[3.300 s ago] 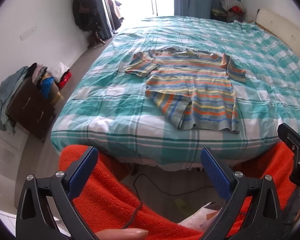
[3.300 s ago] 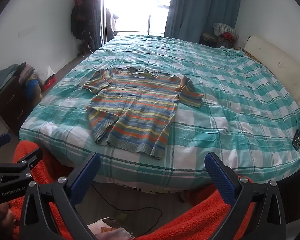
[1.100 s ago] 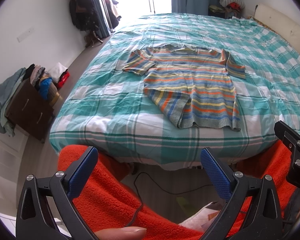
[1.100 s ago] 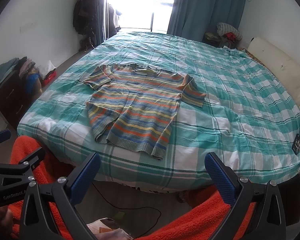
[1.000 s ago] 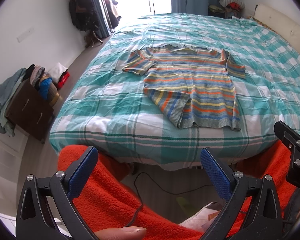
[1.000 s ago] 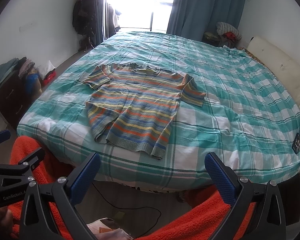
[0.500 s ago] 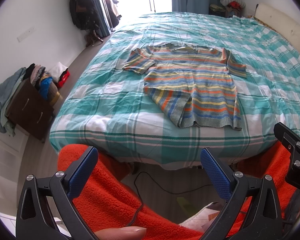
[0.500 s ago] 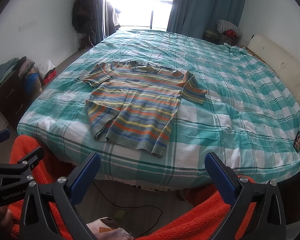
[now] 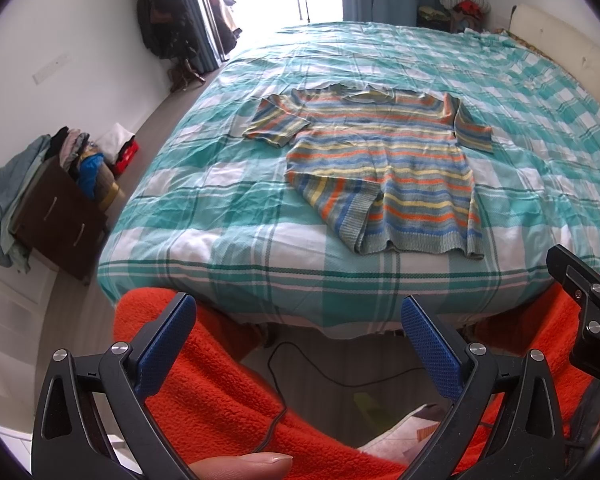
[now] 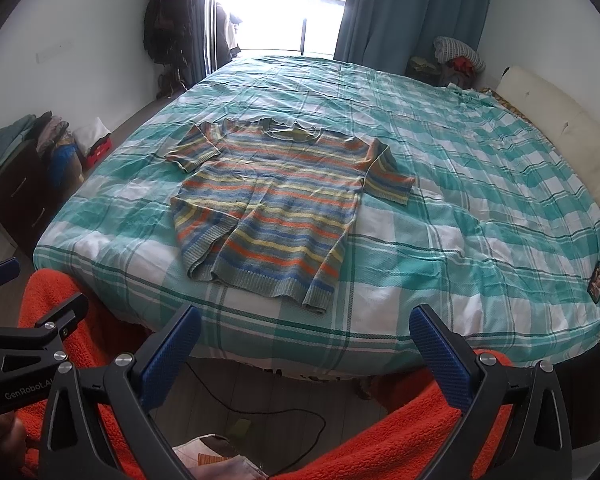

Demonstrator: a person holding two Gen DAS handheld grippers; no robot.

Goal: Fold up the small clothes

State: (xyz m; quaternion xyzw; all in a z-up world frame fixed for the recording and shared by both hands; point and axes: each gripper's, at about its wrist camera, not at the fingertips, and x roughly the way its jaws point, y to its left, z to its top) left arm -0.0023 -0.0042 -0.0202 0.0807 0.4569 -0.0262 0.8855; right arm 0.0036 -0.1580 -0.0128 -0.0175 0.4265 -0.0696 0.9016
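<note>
I see big bed under teal-and-white checked cover (image 10: 480, 208) filling both views. Striped knit short-sleeve sweater in orange, blue, yellow (image 10: 276, 216) lies flat near foot edge of bed, collar toward window, lower left hem corner turned over. Orange fleece blanket (image 9: 228, 392) bunched below bed edge. My left gripper (image 9: 298, 346) with blue pads spread wide apart, holding nothing, well short of sweater. My right gripper (image 10: 306, 350) likewise spread, empty. Left gripper body in right view reads "GenRobot.AI".
</note>
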